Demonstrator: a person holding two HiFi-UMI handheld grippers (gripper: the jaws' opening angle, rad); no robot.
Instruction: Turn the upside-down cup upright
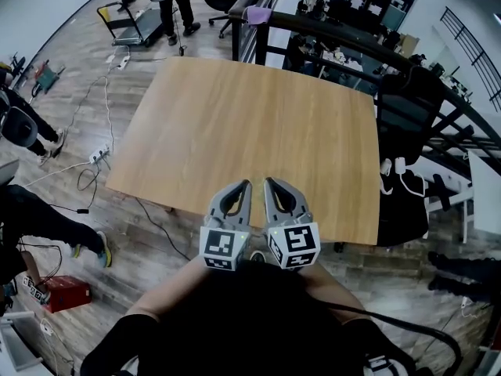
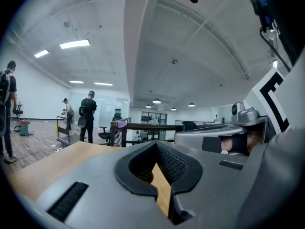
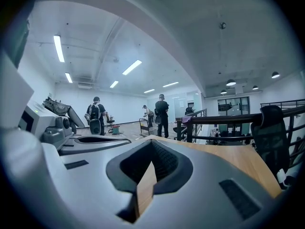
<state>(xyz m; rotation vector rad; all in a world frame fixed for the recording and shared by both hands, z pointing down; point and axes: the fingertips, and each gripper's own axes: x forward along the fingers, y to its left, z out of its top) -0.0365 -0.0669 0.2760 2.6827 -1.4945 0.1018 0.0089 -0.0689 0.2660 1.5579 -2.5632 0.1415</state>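
No cup shows in any view. A bare wooden table fills the middle of the head view. My left gripper and right gripper are held side by side, close to my body, over the table's near edge. Both are shut with nothing between the jaws. In the left gripper view my left gripper points level across the tabletop, with the right gripper's body beside it. In the right gripper view my right gripper points over the tabletop.
A dark railing runs behind the table, and a black office chair stands at its right. Cables and a power strip lie on the floor at the left, near a red box. People stand in the distance.
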